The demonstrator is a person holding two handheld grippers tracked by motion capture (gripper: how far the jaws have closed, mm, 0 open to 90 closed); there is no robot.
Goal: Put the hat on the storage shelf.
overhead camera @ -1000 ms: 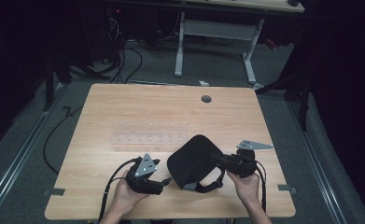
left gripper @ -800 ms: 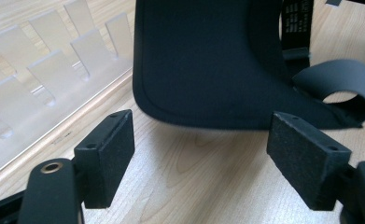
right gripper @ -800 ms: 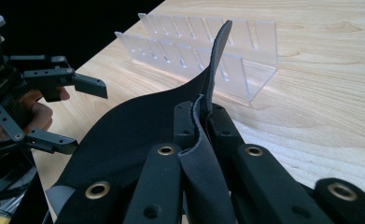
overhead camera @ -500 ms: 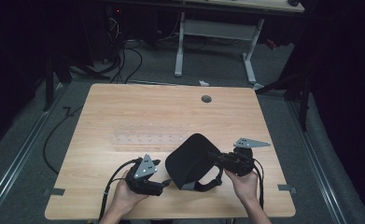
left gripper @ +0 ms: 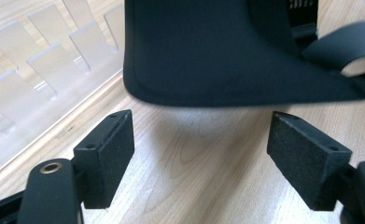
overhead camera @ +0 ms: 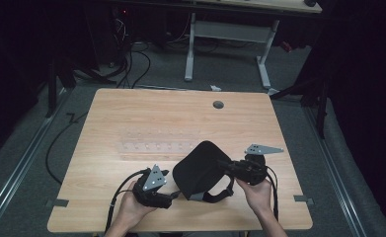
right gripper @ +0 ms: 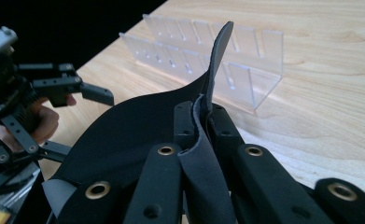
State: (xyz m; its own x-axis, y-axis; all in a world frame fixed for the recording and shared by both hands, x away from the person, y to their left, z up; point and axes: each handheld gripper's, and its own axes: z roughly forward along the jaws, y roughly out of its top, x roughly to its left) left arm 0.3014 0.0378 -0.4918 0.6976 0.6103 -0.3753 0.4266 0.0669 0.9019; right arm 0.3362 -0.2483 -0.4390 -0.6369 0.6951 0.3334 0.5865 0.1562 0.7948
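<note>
— What do we have on the left?
— Our left gripper (overhead camera: pixel 173 196) lies low on the table (overhead camera: pixel 131 118), jaws spread wide with nothing between them, just short of the black pad (overhead camera: pixel 200 165).
— And the right?
— Our right gripper (right gripper: pixel 200 122) has its jaws pressed together on the pad's edge, holding it up near the table's front, beside the clear rack (right gripper: pixel 245 70). We can't make out the pad's underside.

I see a plain black pad (overhead camera: pixel 200 165) with a grey tab, a pale wood-grain table (overhead camera: pixel 131 123) with a grey round plug (overhead camera: pixel 218 104), a clear plastic rack (right gripper: pixel 208 51), my black grippers with grey top plates and brass-coloured rivets
</note>
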